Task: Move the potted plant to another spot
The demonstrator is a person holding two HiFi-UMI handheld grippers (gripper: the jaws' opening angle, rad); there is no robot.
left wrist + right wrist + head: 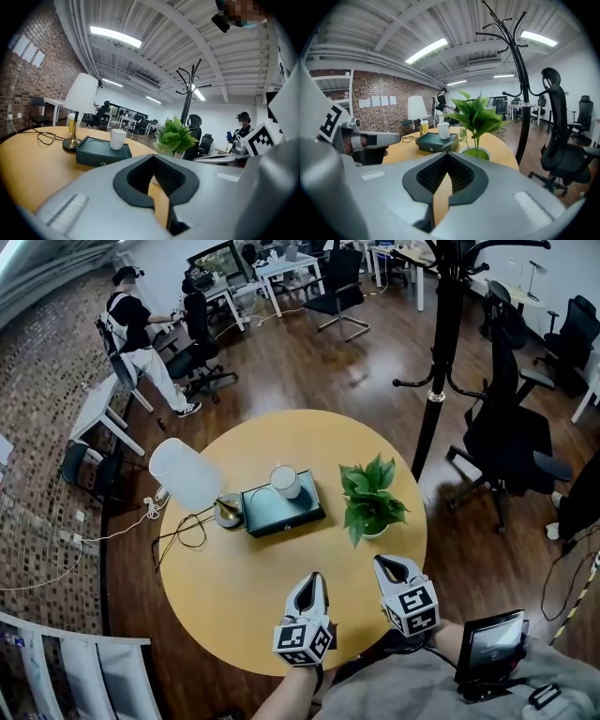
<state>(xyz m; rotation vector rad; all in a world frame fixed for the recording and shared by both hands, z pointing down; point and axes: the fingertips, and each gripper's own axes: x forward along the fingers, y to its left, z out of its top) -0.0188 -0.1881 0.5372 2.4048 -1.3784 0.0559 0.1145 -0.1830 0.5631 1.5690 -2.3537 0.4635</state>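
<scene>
Plant: potted plant (372,501) stands upright in its white pot (476,152) on the right part of the round table (234,601), near the edge that faces the coat stand (441,352); nothing touches it

Neighbours: dark box (281,510) sits just to the plant's left, apart from it, with a white cup (285,481) on top; lamp (185,472) stands beyond the box at the table's left edge, its cable (183,529) trailing over the wood

Right gripper: right gripper (387,562) hangs over the near edge of the table, pointing at the plant and short of it; jaws drawn together, nothing between them; the pot lies straight ahead in the right gripper view

Left gripper: left gripper (316,576) hangs beside the right one, farther from the plant; jaws closed down to a slit, empty; only bare tabletop shows through the slit

Done: nothing yet, by my reading; the plant is neither gripped nor lifted, and both grippers are only on the approach

Left to do: likely all of it; open the jaws, reach the pot, grip it, lift, carry, set down

Room for it: the near and left parts of the tabletop look bare; either seems a fair new spot
</scene>
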